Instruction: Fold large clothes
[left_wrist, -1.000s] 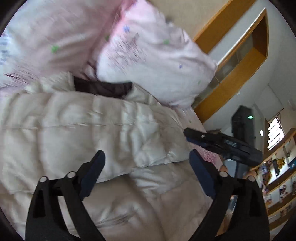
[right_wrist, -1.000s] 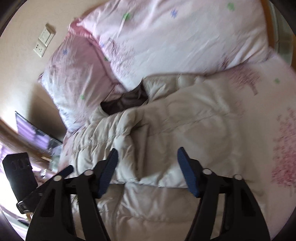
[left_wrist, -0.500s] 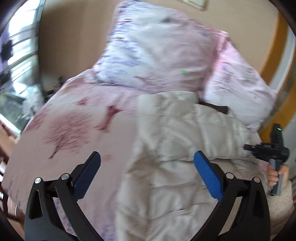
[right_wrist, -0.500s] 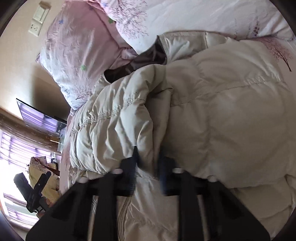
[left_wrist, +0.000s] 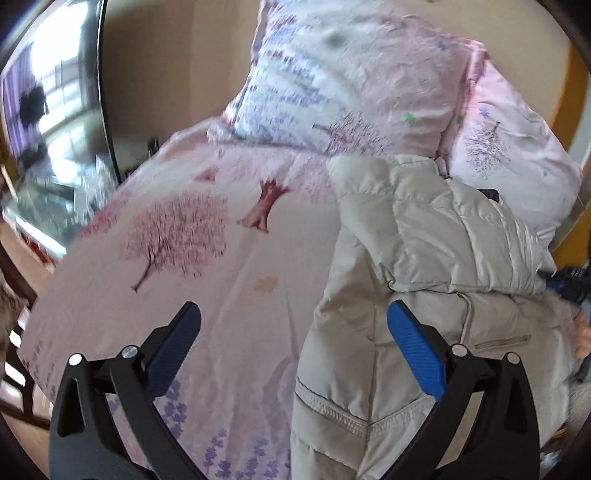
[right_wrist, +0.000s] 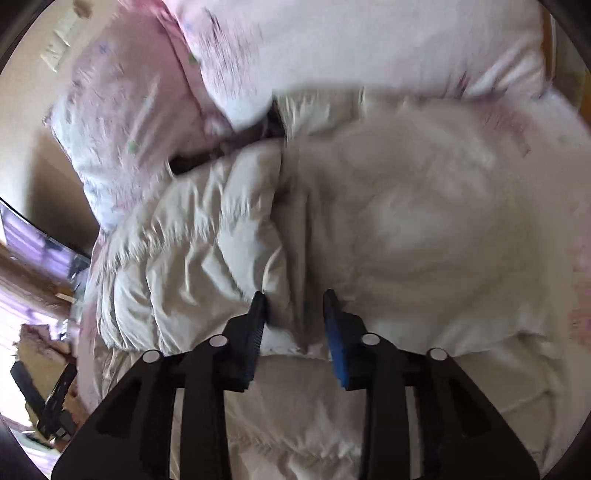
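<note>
The jacket, cream and quilted, lies on the bed with its collar end toward the pillows and its long axis running from there down toward the camera. The left gripper hangs wide open and empty at the jacket's left edge: its right finger is over the hem, its left finger over bare sheet, so that edge lies between the jaws and a little to the right. The right gripper is at the sleeve folded onto the jacket; its jaws have just been opening, a ridge of fabric between them, and the blur hides whether they pinch it. The left is likely nearer the free side to fold next.
</note>
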